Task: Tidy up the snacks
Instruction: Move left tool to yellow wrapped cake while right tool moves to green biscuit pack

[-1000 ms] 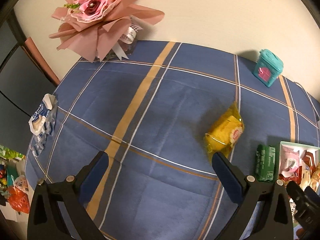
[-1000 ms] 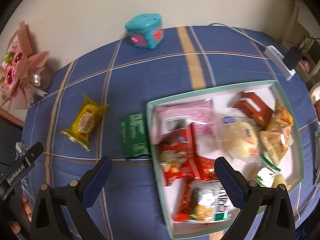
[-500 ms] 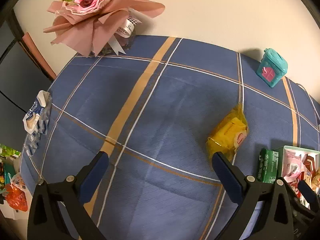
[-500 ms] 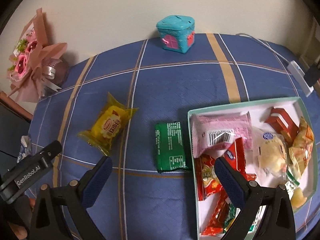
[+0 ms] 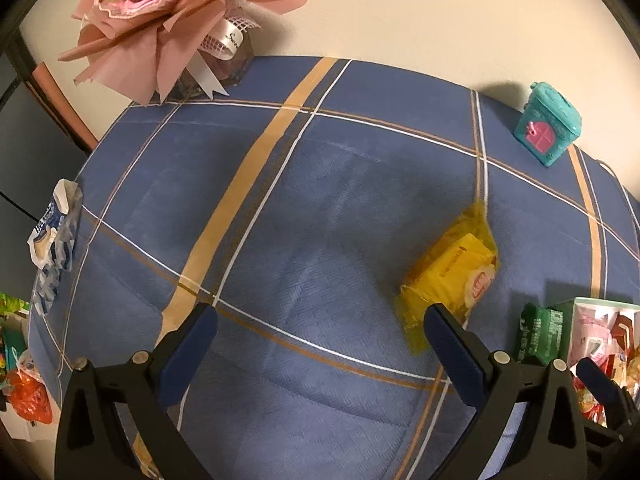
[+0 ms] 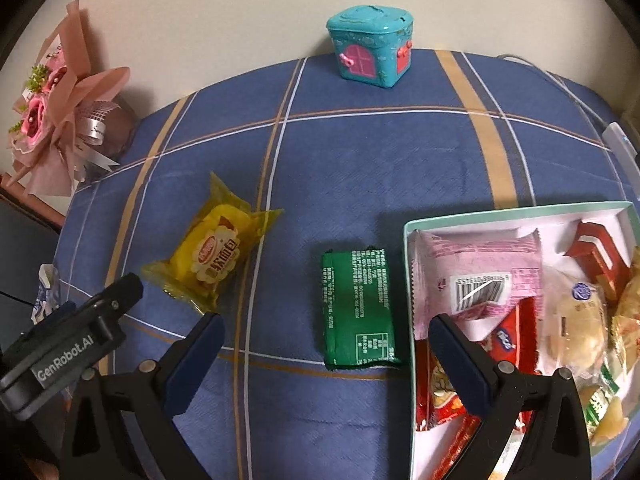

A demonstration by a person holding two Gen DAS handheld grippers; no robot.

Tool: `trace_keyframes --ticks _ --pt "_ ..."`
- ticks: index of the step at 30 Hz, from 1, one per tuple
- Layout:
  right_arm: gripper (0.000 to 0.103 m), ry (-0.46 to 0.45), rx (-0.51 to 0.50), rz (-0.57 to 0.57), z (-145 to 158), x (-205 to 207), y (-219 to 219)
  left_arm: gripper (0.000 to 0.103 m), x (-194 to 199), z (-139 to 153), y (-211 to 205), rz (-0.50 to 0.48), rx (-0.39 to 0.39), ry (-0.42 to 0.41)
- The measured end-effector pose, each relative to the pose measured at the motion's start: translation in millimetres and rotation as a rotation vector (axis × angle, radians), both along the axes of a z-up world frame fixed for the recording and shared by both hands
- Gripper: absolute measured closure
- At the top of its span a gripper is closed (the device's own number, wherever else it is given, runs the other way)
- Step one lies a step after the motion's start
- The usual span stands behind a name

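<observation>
A yellow snack packet (image 6: pixel 214 254) lies on the blue checked tablecloth, left of a green snack packet (image 6: pixel 358 308). A white tray with a green rim (image 6: pixel 408 280) at the right holds several snacks. My right gripper (image 6: pixel 324 344) is open and empty, hovering just in front of the green packet. My left gripper (image 5: pixel 320 340) is open and empty, with its right finger (image 5: pixel 452 356) just in front of the yellow packet (image 5: pixel 452 276). The green packet (image 5: pixel 540 334) and the tray (image 5: pixel 576 328) show at the right edge of the left wrist view.
A pink flower bouquet (image 5: pixel 168 20) stands at the back left by the wall. A teal toy house box (image 6: pixel 370 50) sits at the back. A blue-white wrapper (image 5: pixel 54 248) lies at the table's left edge. A white cable and adapter (image 6: pixel 616 140) lie at the far right.
My right gripper has swung left from over the tray to the green packet. My left gripper has moved forward and slightly right, closer to the yellow packet. Both stay open.
</observation>
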State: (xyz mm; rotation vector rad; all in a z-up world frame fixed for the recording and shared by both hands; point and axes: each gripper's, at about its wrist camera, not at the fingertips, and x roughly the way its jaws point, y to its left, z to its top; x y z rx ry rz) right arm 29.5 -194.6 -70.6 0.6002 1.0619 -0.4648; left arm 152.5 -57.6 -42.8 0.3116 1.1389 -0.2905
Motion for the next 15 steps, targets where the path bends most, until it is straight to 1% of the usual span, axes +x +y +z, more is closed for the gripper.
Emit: trace_keyframes --ticks 6,9,13,15 --pt "0.000 -0.001 0.011 0.024 -8.1 7.2 2.7 0.000 6.2 -10.6 1.5 0.021 -0.009 0.032" --pt "0.000 0.005 -0.003 0.038 -9.6 10.8 3.9 0.000 7.3 -14.3 -0.3 0.021 -0.013 0.044" --pt "0.001 -0.024 0.012 0.057 -8.2 12.6 3.4 0.000 7.9 -14.4 -1.3 0.020 -0.021 0.047" --pt "0.004 -0.029 0.027 0.061 -10.1 13.3 2.9 0.000 8.3 -14.2 -1.4 0.018 -0.025 0.049"
